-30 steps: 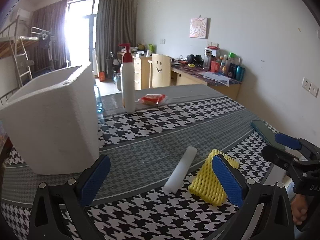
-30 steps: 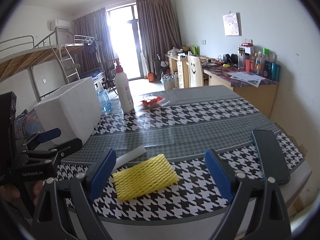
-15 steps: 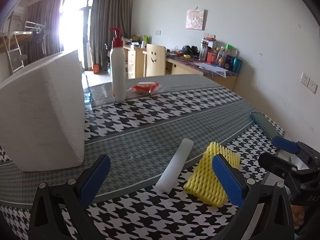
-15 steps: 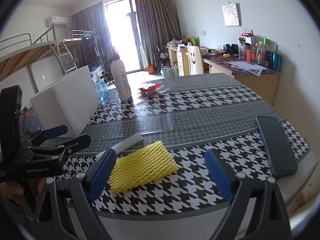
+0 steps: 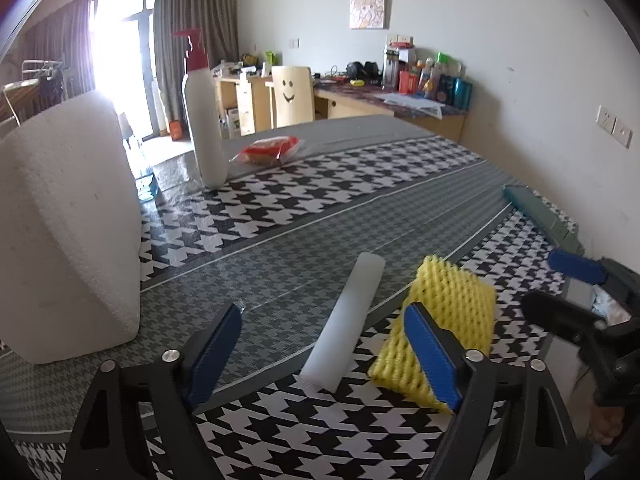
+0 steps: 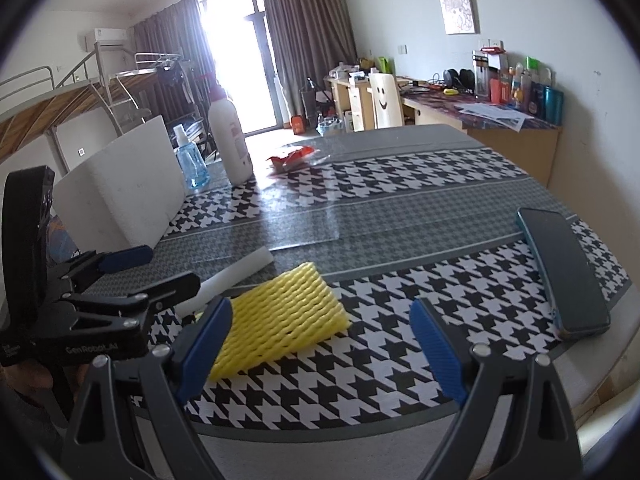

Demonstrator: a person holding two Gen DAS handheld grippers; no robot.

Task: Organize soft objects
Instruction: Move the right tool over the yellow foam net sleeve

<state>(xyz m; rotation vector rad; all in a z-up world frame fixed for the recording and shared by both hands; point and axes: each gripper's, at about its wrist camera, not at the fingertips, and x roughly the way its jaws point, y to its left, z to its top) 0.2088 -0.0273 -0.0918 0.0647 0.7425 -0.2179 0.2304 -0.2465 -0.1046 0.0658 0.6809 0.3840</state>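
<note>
Both spread wide and holding nothing: left gripper (image 5: 326,354) low over the table (image 5: 304,216), right gripper (image 6: 322,346) likewise. Just ahead, yellow foam net (image 6: 280,318) flat on the cloth, touching white foam tube (image 5: 346,322). Farther back, white foam box (image 5: 64,236), pump bottle (image 5: 204,120), red packet (image 5: 268,150).

On the houndstooth tabletop (image 6: 400,184), a yellow foam net (image 6: 280,316) is being framed, untouched, between the wide-spread blue pads of the right tongs (image 6: 320,344), while a white foam tube (image 6: 236,276) is being partly hidden by the left tongs (image 6: 148,272), with a phone (image 6: 564,272) lying well apart.
</note>
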